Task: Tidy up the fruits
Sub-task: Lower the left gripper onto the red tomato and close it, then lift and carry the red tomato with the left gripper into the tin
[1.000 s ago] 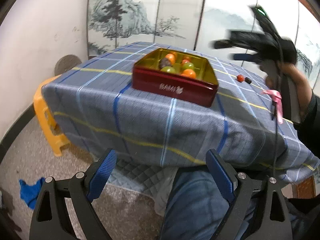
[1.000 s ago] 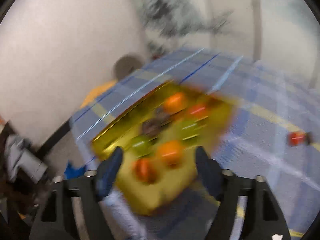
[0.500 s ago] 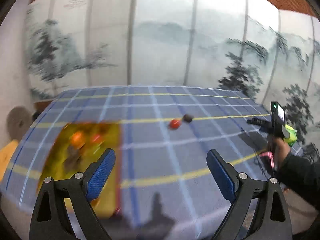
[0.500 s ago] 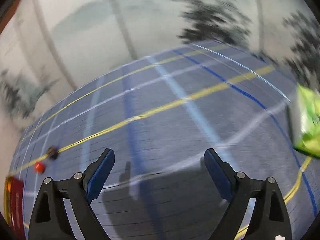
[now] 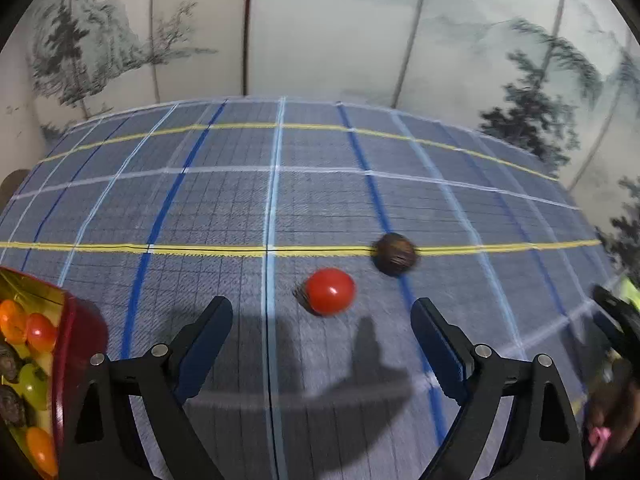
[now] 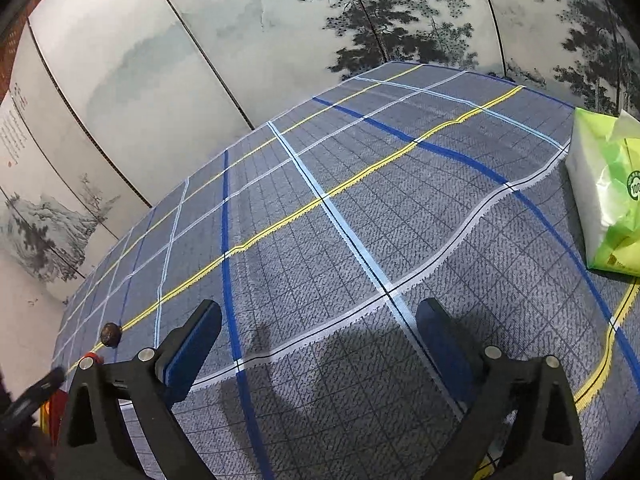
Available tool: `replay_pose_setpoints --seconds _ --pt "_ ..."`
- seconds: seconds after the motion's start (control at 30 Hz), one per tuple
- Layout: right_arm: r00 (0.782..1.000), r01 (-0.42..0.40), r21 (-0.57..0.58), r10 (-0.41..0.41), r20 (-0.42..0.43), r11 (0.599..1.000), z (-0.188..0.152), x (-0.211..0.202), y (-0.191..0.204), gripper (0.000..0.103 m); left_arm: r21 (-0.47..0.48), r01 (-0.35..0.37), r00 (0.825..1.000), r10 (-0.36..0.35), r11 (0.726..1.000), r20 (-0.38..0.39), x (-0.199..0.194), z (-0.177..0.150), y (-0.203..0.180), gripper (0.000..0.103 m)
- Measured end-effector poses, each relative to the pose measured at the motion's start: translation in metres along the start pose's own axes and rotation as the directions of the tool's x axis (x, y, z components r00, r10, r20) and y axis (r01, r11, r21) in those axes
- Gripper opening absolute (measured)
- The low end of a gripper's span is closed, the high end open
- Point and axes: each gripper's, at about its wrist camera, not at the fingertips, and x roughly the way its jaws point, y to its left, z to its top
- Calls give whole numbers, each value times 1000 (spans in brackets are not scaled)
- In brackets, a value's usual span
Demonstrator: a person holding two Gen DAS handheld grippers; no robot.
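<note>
A red cherry tomato (image 5: 330, 291) lies on the blue plaid tablecloth (image 5: 240, 208), just ahead of my open, empty left gripper (image 5: 322, 334). A dark brown round fruit (image 5: 395, 254) lies a little farther and to the right of it. A red tin with a gold inside (image 5: 76, 344) holds several orange, red, green and brown fruits at the left edge. In the right wrist view my right gripper (image 6: 318, 342) is open and empty above bare cloth; the brown fruit (image 6: 111, 334) and a bit of the tomato (image 6: 90, 357) show far left.
A green and white tissue pack (image 6: 604, 192) lies on the cloth at the right. A painted folding screen (image 5: 320, 28) stands behind the table. The right gripper and hand (image 5: 616, 364) show at the right edge of the left wrist view.
My left gripper has moved forward over the table, toward the tomato and brown fruit, which now look much nearer. The right gripper has swung away from the tin to the table's right part.
</note>
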Motion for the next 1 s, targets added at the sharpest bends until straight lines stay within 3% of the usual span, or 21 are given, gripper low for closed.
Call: replay_pose_setpoints --seconds 0.13,0.3,0.6,1.0 --pt "1000 -9 -6 9 -5 1000 2 2 0 99 14 -42 999 42 999 -26 25 1 -5 78" --pt "1000 -15 -18 15 -11 1000 1 4 3 99 79 -66 997 68 995 -31 40 1 -17 35" --pt "1000 -24 -22 24 -13 999 0 7 5 99 187 -96 995 94 978 18 21 3 -39 34" --pt "1000 -25 -22 24 -13 999 0 7 5 99 145 -166 980 148 975 131 -49 35 -22 34"
